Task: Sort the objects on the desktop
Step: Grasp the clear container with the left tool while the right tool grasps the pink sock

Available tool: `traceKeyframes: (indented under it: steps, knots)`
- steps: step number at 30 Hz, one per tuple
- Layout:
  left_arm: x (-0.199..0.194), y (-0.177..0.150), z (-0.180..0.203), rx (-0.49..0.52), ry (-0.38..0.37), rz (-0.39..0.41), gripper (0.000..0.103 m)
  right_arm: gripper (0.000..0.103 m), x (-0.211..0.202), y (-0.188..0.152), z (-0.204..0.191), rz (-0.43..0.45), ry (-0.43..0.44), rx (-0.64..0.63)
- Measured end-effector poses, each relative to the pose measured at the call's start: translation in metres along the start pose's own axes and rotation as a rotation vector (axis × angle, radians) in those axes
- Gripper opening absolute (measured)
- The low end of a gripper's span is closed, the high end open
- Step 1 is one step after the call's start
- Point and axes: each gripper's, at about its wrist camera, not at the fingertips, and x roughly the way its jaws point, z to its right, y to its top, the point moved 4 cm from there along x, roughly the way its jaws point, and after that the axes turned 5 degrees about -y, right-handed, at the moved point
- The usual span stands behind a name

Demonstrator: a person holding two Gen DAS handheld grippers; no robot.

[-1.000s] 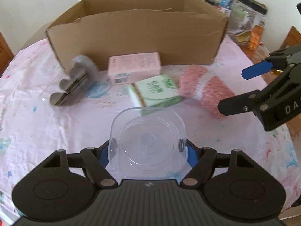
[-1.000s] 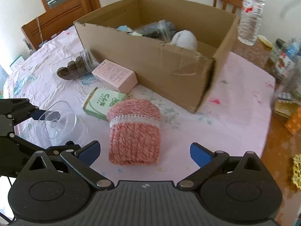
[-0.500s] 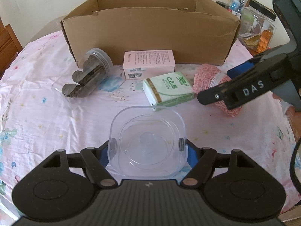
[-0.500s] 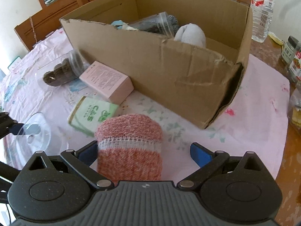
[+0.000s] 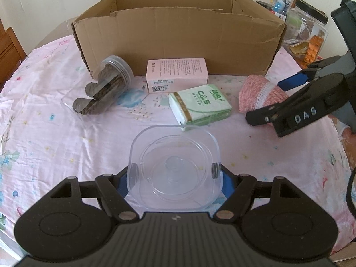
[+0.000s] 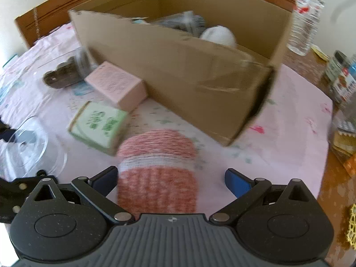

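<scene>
My left gripper (image 5: 174, 171) is shut on a clear square plastic container (image 5: 174, 164), held low over the tablecloth. My right gripper (image 6: 171, 176) is open, its fingers on either side of a pink knitted roll (image 6: 156, 169) with a white band; that roll (image 5: 259, 95) lies at the right in the left wrist view, with the right gripper (image 5: 278, 99) over it. A green tissue pack (image 5: 199, 104), a pink box (image 5: 176, 74) and a tipped clear jar of dark pieces (image 5: 104, 91) lie before the open cardboard box (image 5: 178, 42).
Inside the cardboard box (image 6: 178, 62) lie a white soft item (image 6: 219, 35) and a clear container. A water bottle (image 6: 306, 15) and jars (image 6: 340, 80) stand at the right on bare wood. Wooden chairs (image 6: 55, 11) ring the table.
My right gripper has moved forward and down, so the pink roll now sits between its open fingers. The left gripper has kept hold of the clear container and pulled back slightly.
</scene>
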Motion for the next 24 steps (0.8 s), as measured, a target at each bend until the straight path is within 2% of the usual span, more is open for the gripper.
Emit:
traceKeyframes:
  steps: [7,15,24]
  knots:
    - [0.000,0.003,0.000,0.007,0.014,0.001,0.076,0.097,-0.005,0.000,-0.010,-0.004,0.029,-0.065]
    - [-0.004,0.004,0.000,0.010,0.023,0.005,0.076,0.068,-0.012,0.004,-0.007,-0.003,0.010,-0.081]
    - [-0.019,0.010,0.001,0.014,0.023,0.017,0.076,0.068,-0.031,0.002,-0.010,0.017,0.003,-0.110]
